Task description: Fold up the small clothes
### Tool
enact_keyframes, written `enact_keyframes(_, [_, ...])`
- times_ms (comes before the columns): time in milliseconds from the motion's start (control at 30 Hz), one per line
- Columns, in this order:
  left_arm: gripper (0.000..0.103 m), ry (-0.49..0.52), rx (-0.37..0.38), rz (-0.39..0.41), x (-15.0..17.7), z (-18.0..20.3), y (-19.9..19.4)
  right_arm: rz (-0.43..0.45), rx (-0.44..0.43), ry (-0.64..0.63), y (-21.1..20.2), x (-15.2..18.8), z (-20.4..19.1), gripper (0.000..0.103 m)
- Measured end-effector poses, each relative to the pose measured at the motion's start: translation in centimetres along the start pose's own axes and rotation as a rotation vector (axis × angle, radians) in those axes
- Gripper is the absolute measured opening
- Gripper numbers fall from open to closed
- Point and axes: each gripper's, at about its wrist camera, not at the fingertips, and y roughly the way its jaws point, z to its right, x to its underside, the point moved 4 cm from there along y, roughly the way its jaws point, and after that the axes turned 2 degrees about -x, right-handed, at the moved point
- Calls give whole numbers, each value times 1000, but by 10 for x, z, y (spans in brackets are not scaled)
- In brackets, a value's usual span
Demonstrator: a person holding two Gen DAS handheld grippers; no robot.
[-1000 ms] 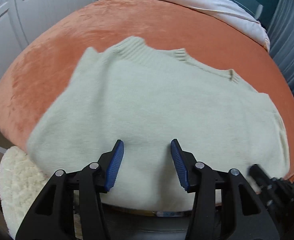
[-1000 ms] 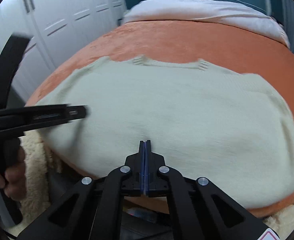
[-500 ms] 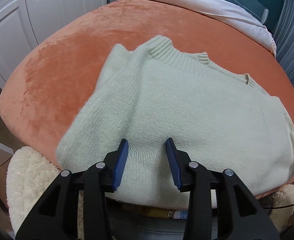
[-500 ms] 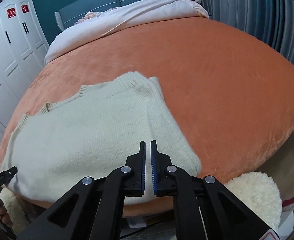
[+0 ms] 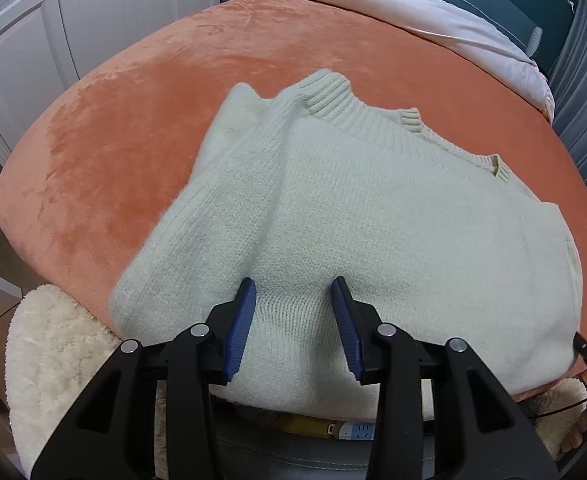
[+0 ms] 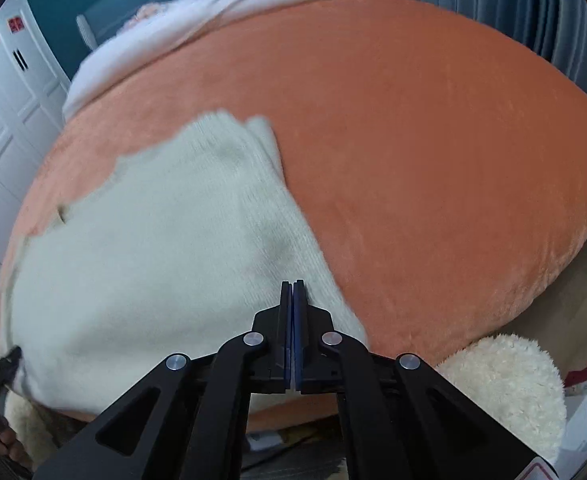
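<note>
A pale cream knit sweater (image 5: 373,220) lies flat on the orange bed cover (image 5: 113,140), ribbed neck away from me, its left sleeve folded in along the side. My left gripper (image 5: 293,292) stands open just over the hem near the left side, with knit cloth showing between the blue pads (image 5: 241,320). My right gripper (image 6: 293,284) is shut with nothing in it, over the sweater (image 6: 153,260) at its lower right edge. Each gripper's black tip shows at the other view's bottom corner.
A white fluffy rug (image 5: 53,360) (image 6: 505,380) lies below the bed's near edge. A white duvet (image 5: 413,4) covers the far end. White wardrobe doors (image 5: 93,20) stand on the left, grey curtains (image 6: 533,8) on the right. A power strip (image 5: 333,428) sits under the edge.
My right gripper swung from the middle of the hem to the sweater's right edge and rolled; its jaws parted a slit, then shut. The left jaws narrowed a little.
</note>
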Motion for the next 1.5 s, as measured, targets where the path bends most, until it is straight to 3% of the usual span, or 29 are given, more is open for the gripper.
enact_keyframes(67, [38,-16,24,-11,-2,-4,-3,5,-29,59,-1,-3,5,0])
enact_keyframes(167, [40,-106,96,-20,-3,-18,-16,58,-51,25,-23,-11,-8,2])
enact_keyframes(233, [54,-133,76,1,-3,-30,-27,100,-94,-52,-43,-4,-24,3])
enact_keyframes(367, [55,-86,18,15,-1,-34,-37,117,-207,-222,-74,36,-72,4])
enact_keyframes(567, [57,-55,-22,4,1,-28,-36,23,-271,-441,-59,85,-151,4])
enact_keyframes(833, [64,-107,35,-15,6,-39,-44,43,-308,-529,-53,79,-214,4])
enact_keyframes(1000, [83,-328,154,19,9,-70,-59,24,-285,-544,-34,82,-227,4])
enact_keyframes(1067, [86,-409,174,1,12,-83,-51,3,-271,-540,-24,84,-228,4])
enact_keyframes(1200, [86,-459,178,-89,21,-86,-23,-54,-256,-524,-1,88,-227,0])
enact_keyframes(1500, [88,-454,132,-99,5,-76,14,-73,-261,-529,13,91,-229,0])
